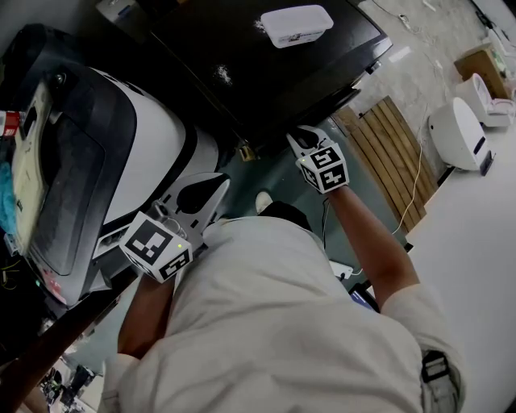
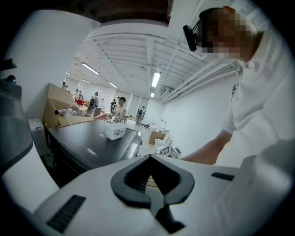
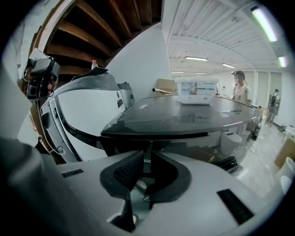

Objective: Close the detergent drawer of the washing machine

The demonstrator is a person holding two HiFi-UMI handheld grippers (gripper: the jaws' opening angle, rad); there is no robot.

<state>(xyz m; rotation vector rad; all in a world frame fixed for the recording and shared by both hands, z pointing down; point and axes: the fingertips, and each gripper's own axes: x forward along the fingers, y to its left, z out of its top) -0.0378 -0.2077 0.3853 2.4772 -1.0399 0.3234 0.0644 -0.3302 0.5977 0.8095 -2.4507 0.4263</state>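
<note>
The white washing machine [image 1: 121,145] with a dark lid stands at the left of the head view, and I cannot make out its detergent drawer in any view. My left gripper [image 1: 211,187] hangs beside the machine's right flank, its jaws shut and empty [image 2: 150,156]. My right gripper [image 1: 300,133] is further right, near the edge of a black table, also shut on nothing [image 3: 147,152]. In the right gripper view the washing machine [image 3: 87,110] curves up at the left. Neither gripper touches the machine.
A black table [image 1: 266,73] carries a white plastic box [image 1: 297,24]. A wooden slatted pallet [image 1: 395,161] and white appliances [image 1: 459,133] lie on the floor to the right. My white-shirted torso [image 1: 274,323] fills the lower head view. Several people [image 2: 120,108] stand far off.
</note>
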